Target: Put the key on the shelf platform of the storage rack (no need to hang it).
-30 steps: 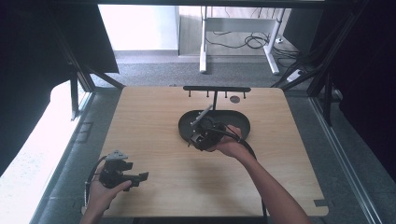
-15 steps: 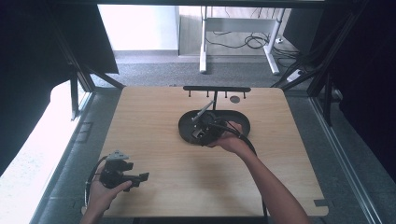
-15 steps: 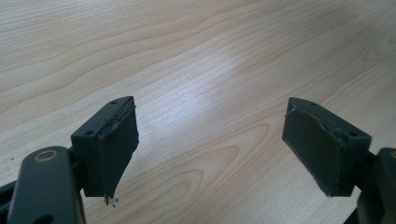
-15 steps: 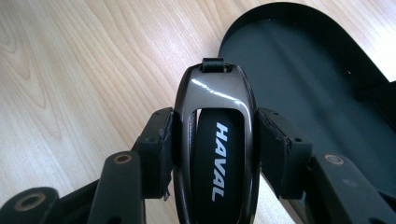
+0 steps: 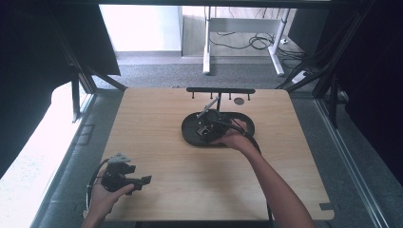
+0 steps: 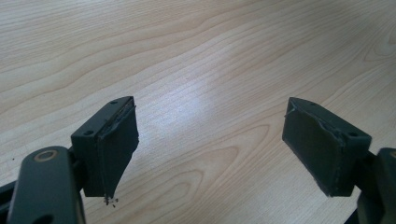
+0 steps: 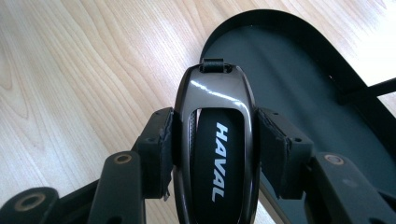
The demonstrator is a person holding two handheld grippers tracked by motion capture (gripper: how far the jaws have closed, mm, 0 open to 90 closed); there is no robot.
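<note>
While the right hand-held gripper (image 5: 205, 129) sits over the black oval tray (image 5: 190, 135) mid-desk (image 5: 157, 123) in the high view, the left hand-held gripper (image 5: 124, 176) rests near the desk's near-left corner, well apart. Left gripper view: left hand-held gripper (image 6: 212, 149) jaws spread wide, bare wood between them. Right gripper view: right hand-held gripper (image 7: 215, 149) clamped on a glossy HAVAL key fob (image 7: 217, 140), tray (image 7: 299, 93) just ahead and right.
</note>
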